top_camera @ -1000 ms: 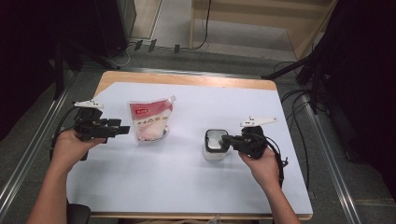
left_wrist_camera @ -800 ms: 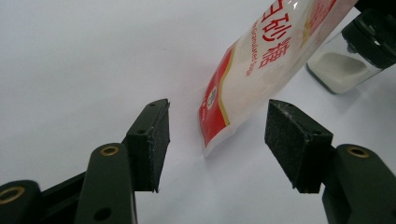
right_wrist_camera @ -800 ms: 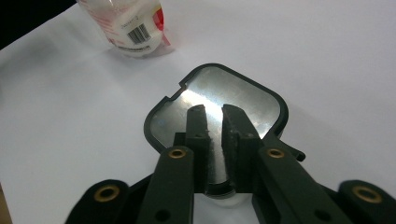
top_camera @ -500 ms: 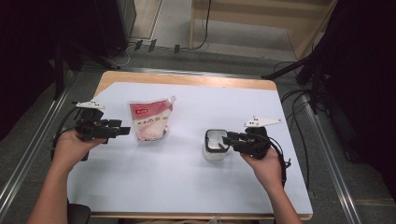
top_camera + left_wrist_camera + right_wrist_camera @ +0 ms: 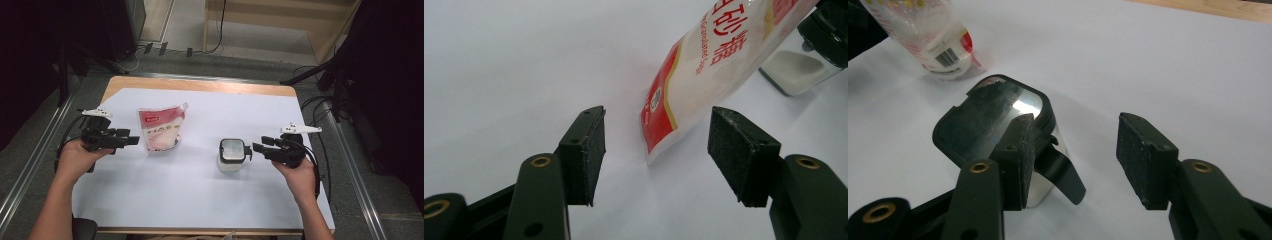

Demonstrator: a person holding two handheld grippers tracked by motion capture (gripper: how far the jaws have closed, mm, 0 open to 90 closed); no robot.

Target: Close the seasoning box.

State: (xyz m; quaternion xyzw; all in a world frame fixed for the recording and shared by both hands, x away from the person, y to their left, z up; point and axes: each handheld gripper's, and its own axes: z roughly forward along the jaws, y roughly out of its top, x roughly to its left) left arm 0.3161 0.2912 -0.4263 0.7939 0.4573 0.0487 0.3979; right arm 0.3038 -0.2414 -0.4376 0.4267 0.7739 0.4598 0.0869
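two grippers, both wide: left gripper (image 5: 131, 141), right gripper (image 5: 259, 144) | one pouch (image 5: 160, 127) | one jar (image 5: 231, 155)

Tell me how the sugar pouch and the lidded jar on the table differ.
The pouch is a soft red and white printed bag; the jar is a rigid clear container with a black, mirror-topped lid. The pouch is the larger and sits near the left gripper; the jar sits by the right gripper. The pouch has a corner spout; the jar's lid has a black tab. Both hold something white and neither is gripped.
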